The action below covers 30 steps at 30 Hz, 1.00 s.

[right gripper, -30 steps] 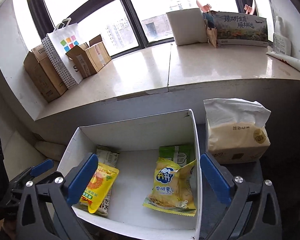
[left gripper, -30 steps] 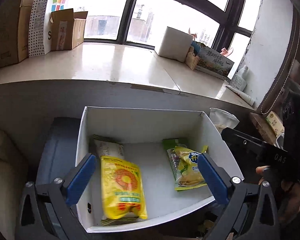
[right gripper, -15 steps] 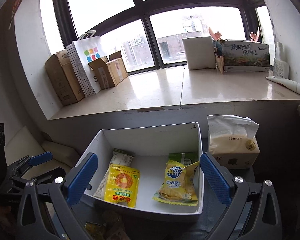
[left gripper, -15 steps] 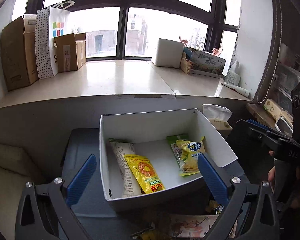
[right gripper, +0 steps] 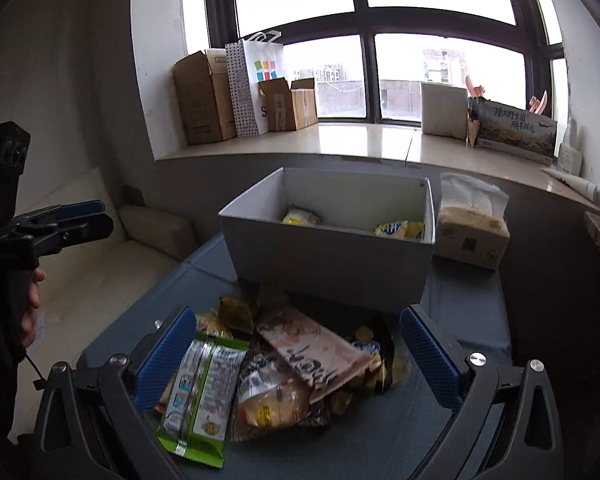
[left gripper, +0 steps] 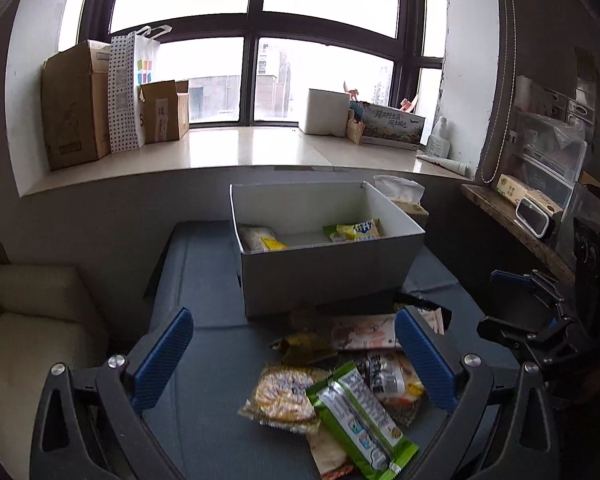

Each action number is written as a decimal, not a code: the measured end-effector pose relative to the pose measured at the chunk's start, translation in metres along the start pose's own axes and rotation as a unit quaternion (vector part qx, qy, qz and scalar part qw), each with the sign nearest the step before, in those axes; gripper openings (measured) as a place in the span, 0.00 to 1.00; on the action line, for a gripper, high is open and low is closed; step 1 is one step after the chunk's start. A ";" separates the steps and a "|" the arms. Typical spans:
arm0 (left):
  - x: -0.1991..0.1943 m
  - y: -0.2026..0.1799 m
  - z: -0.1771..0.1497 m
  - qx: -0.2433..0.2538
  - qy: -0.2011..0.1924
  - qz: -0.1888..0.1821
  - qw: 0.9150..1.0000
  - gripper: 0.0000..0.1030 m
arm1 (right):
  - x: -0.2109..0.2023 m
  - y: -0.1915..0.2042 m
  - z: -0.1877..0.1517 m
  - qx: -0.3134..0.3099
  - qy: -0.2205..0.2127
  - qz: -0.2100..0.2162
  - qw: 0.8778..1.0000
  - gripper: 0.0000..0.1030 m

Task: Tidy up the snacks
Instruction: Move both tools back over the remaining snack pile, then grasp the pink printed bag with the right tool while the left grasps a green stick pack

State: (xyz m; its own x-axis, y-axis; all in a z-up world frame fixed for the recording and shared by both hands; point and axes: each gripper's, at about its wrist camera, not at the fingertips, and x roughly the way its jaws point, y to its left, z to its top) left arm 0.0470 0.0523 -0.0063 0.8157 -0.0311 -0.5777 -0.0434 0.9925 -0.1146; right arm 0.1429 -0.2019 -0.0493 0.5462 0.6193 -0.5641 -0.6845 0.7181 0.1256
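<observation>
On the blue-grey table [left gripper: 204, 280], in front of the white box [left gripper: 324, 276], a loose pile of snack packets [right gripper: 284, 372] overlaps. A pinch on the green packet [left gripper: 360, 412] could drag its neighbours along, since it lies across them. Both the left gripper [left gripper: 296, 364] and right gripper [right gripper: 296, 360] hang wide apart and empty above the pile (height is hard to judge through the fisheye). The box already holds what look like two or three packets.

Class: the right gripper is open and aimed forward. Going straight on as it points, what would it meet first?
Probably the pink snack packet atop the loose pile between the right gripper fingers, well before the white box; depth is uncertain.
</observation>
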 end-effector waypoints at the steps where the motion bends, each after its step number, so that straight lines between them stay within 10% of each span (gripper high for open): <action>1: -0.002 0.002 -0.009 -0.007 0.005 -0.003 1.000 1.00 | 0.004 -0.002 -0.009 0.003 0.014 0.006 1.000 1.00; 9: -0.002 0.003 -0.046 -0.016 0.030 0.002 0.999 1.00 | 0.054 0.004 -0.022 -0.062 0.085 0.035 0.994 1.00; 26: 0.008 0.014 -0.056 -0.042 0.056 0.013 0.997 1.00 | 0.175 0.001 -0.004 -0.190 0.269 0.079 0.941 1.00; 30: 0.013 0.012 -0.059 -0.044 0.065 0.006 0.997 1.00 | 0.170 -0.007 -0.001 -0.160 0.258 0.096 0.948 0.59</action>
State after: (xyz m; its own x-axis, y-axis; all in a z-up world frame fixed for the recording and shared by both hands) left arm 0.0229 0.0571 -0.0631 0.7330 -0.0393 -0.6791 -0.1081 0.9789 -0.1734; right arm 0.2402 -0.1016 -0.1468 0.1440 0.4317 -0.8904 -0.9038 0.4239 0.0594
